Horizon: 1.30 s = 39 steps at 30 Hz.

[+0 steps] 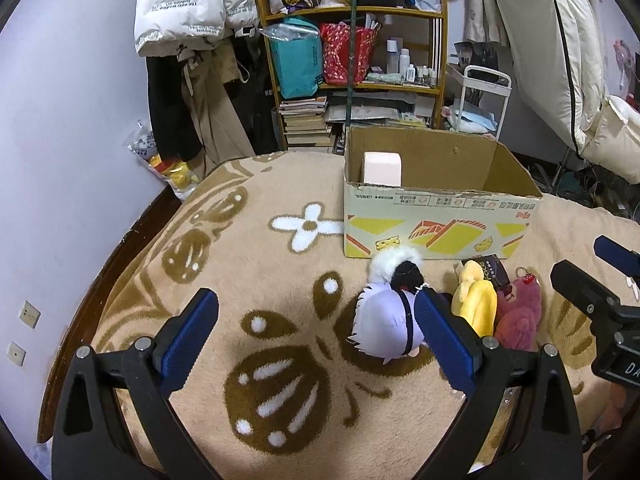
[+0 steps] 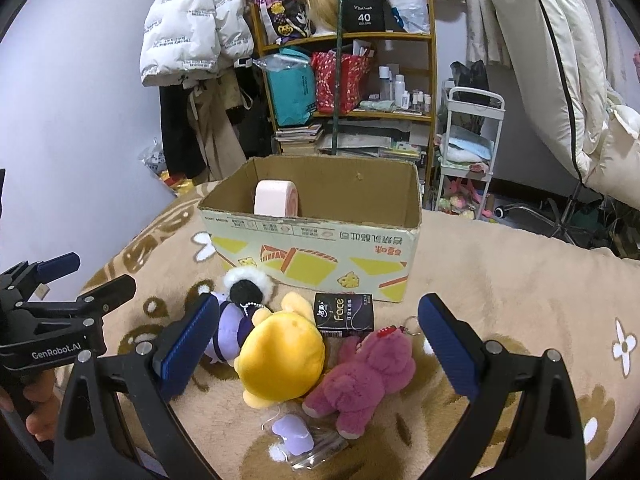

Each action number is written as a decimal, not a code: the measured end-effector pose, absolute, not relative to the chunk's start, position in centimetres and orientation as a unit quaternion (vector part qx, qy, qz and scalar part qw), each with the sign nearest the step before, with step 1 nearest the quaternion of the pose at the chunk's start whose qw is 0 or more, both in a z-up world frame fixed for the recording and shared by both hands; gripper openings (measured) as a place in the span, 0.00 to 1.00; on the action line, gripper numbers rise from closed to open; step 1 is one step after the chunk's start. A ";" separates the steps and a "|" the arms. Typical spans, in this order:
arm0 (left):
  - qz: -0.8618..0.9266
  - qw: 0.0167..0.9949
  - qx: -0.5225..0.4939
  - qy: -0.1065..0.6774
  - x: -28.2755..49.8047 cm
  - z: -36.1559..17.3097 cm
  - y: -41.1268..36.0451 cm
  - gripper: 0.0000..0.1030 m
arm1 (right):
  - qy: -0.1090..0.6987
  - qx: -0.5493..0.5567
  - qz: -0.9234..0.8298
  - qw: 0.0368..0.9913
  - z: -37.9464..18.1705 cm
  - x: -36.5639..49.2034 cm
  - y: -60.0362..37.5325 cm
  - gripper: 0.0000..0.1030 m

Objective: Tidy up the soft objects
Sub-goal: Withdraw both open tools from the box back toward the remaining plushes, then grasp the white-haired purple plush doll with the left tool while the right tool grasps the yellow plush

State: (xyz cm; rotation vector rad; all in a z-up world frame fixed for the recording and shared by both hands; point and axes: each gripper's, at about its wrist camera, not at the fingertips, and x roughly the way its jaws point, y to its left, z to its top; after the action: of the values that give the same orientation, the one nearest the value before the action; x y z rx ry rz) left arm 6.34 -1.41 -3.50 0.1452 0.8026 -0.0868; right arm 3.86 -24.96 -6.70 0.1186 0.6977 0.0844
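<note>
An open cardboard box point(image 1: 436, 216) point(image 2: 312, 248) stands on the beige blanket with a pink tissue pack point(image 1: 382, 169) point(image 2: 276, 198) inside. In front of it lie a white-lavender plush with a fluffy pom point(image 1: 386, 316) point(image 2: 230, 320), a yellow plush point(image 1: 476, 302) point(image 2: 282, 354), a pink bear plush point(image 1: 518, 314) point(image 2: 368, 380) and a black "Face" tissue pack point(image 2: 344, 314). My left gripper point(image 1: 316, 336) is open, its right finger beside the lavender plush. My right gripper point(image 2: 320, 344) is open above the yellow and pink plushes. A small purple item in a clear bag point(image 2: 298, 436) lies nearest.
The blanket point(image 1: 260, 264) covers a bed with a dark wooden edge at left. Behind stand a cluttered wooden shelf point(image 1: 352, 48), hanging jackets point(image 1: 188, 4), a white trolley point(image 2: 468, 148) and white bedding at right. The other gripper shows at each view's side.
</note>
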 end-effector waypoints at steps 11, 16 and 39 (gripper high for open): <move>-0.051 0.904 0.052 0.421 9.8 -5.3 -1.5 0.94 | 0.364 0.055 0.045 0.929 -8.3 5.5 -24.5 1.00; -0.069 0.896 0.051 0.436 11.8 -5.9 -1.9 0.94 | 0.376 0.060 0.048 0.923 -9.1 6.4 -24.5 1.00; -0.113 0.819 0.022 0.562 15.9 -12.1 -3.5 0.94 | 0.451 0.023 0.080 0.889 -14.0 9.3 -21.6 1.00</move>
State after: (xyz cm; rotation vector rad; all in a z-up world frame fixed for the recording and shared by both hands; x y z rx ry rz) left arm 15.88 -3.48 -12.12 0.0464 1.1982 -0.2416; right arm 9.34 -21.63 -14.02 0.0469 0.9360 0.1668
